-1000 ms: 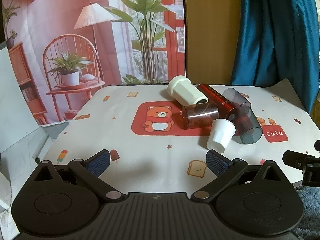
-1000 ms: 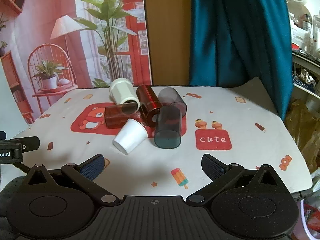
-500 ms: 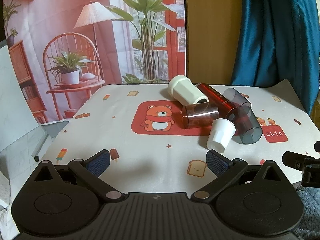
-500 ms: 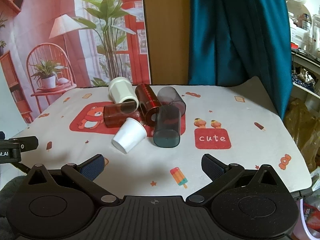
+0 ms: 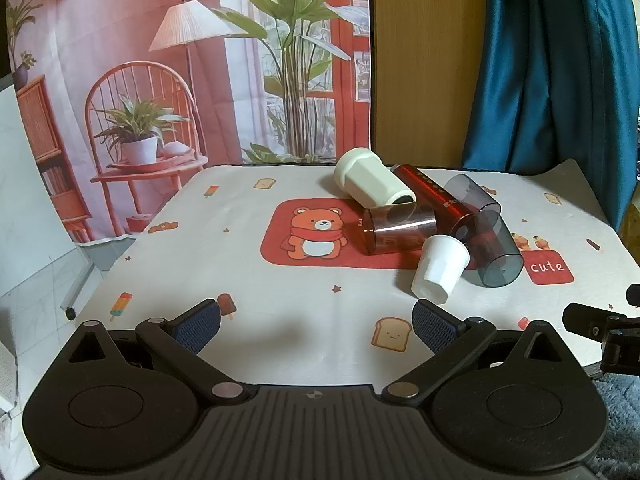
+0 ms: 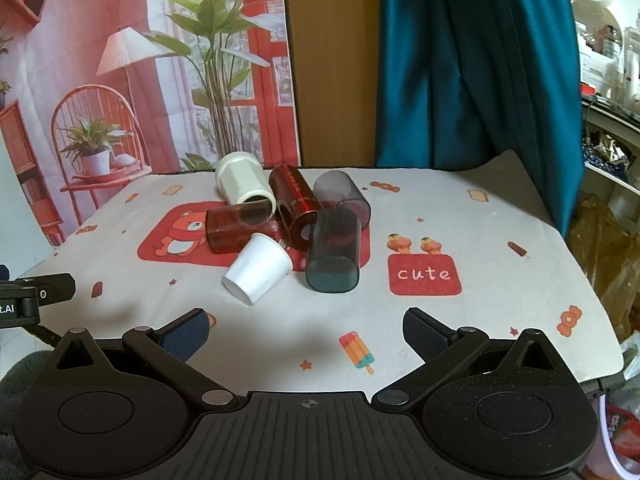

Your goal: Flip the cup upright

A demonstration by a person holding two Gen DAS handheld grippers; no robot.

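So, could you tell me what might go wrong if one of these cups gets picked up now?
The cups lie in one tight heap. The small white cup leans against the brown cup and the red tumbler, so lifting it may set a neighbour rolling. The grey cup is smooth-looking, and the open right gripper might slip on it.

Slight camera drift only. Left gripper (image 5: pixel 316 322) shifted a touch right; backdrop (image 5: pixel 180 80) sits a bit further right in frame. Right gripper (image 6: pixel 306 330) eased slightly closer to the cups (image 6: pixel 288 224), pile marginally lower-left in view.
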